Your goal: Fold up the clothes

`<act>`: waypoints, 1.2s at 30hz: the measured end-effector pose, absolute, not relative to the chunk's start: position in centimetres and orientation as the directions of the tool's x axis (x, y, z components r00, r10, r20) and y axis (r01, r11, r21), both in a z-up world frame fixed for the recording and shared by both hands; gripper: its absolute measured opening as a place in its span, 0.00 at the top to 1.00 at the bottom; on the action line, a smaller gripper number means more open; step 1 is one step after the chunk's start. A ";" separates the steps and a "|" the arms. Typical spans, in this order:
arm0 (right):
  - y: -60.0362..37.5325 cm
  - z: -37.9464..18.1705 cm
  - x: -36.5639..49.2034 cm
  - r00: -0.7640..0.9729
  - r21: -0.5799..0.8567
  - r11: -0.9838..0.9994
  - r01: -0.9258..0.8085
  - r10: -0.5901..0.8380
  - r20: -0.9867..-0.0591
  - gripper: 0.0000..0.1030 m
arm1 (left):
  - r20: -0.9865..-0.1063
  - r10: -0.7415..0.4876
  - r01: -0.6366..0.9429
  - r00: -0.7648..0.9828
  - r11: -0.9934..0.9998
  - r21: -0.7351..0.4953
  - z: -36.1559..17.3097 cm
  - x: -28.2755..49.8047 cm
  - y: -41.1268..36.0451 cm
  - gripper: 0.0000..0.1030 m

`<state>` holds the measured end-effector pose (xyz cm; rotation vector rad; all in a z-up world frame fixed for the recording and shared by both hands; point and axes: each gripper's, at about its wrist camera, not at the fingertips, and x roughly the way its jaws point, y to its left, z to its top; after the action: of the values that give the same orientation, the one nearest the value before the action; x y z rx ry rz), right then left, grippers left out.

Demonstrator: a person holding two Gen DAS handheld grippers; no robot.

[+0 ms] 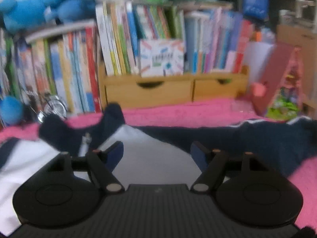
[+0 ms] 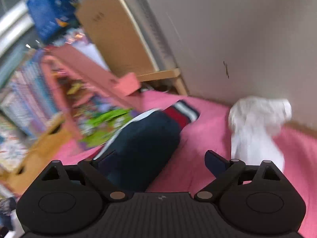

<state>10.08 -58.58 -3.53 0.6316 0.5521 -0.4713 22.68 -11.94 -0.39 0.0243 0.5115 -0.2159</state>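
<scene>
Between grasps: both grippers empty above the spread jacket, fold not yet begun.

Navy-and-white zip jacket [image 1: 150, 158] lies flat on pink fleece tabletop cover [image 1: 178, 113], its striped-cuff sleeve [image 2: 146, 138] reaching toward the right edge. Left gripper [image 1: 157, 152] gapes over the white panel; right gripper [image 2: 158, 162] stands wide over the sleeve. Next, probably: pinch sleeve, carry inward.

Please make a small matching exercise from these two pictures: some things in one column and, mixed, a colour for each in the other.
Things:
1. blanket under the clothes
2. sleeve cuff of the navy jacket
3. crumpled cloth near the wall
4. plush toys above the books

Colours:
A. white
B. blue
C. pink
D. red with white and navy stripes

Pairs: 1-C, 2-D, 3-A, 4-B
</scene>
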 end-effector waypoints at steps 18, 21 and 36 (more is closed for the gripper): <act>-55.6 -3.2 16.7 0.771 -0.209 0.855 0.474 -0.518 -0.371 0.82 | -0.635 -0.170 0.212 0.754 0.977 -0.011 -4.2 26.0 -13.1 0.22; -54.3 -4.0 18.4 0.763 -0.438 0.785 0.438 -0.582 -0.281 0.81 | -0.638 -0.174 0.221 0.750 0.975 -0.006 -4.2 26.1 -13.2 0.21; -55.4 0.5 16.8 0.709 -0.060 0.842 0.536 -0.488 -0.509 0.07 | -0.640 -0.173 0.220 0.749 0.975 -0.006 -4.2 26.1 -13.3 0.21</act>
<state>16.79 -55.41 0.51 0.0951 0.5377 -0.5690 26.06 -13.28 -4.16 0.0718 0.6916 -0.2151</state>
